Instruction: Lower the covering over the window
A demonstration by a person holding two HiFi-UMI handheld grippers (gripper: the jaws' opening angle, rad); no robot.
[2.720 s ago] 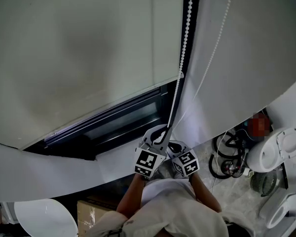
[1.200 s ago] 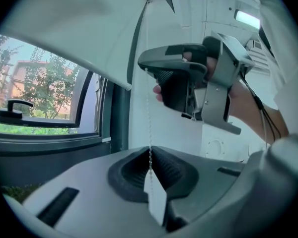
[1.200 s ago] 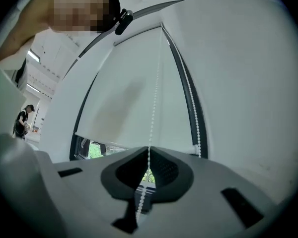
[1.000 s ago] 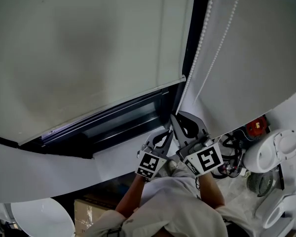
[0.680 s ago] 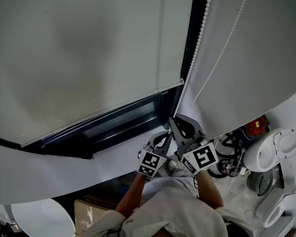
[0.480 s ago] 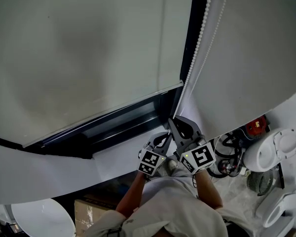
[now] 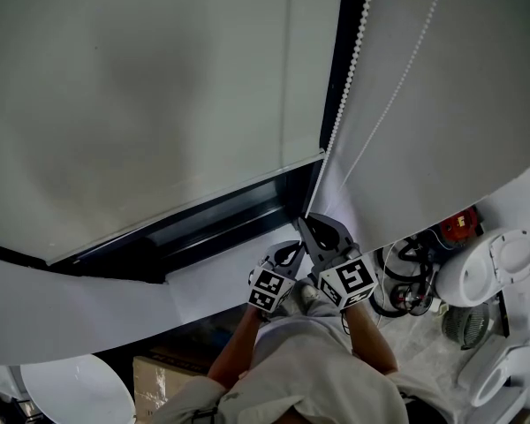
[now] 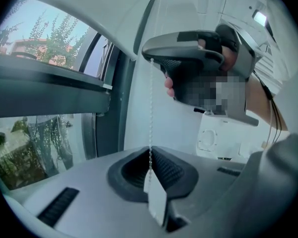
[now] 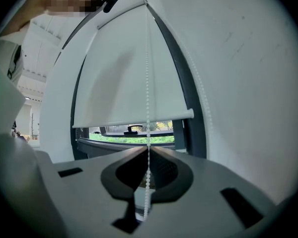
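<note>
Bead chain (image 9: 148, 83) hangs pinched in the right tool (image 9: 148, 151) and, lower down, in the left tool (image 8: 150, 152).

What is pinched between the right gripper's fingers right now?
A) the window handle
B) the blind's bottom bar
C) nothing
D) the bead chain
D: the right gripper view shows the bead chain running down between the shut fingers of the right gripper.

Left tool (image 7: 291, 251) and right tool (image 7: 310, 223): pale grey moulded shells with rectangular slots. Jaw recesses are lined with dark ribbed padding. Each carries a white cube printed with black square markers, left cube (image 7: 267, 290), right cube (image 7: 347, 281). Thin dark cables (image 8: 272, 118) run beside one forearm. The person wears a light grey short-sleeved top (image 7: 322, 374).
</note>
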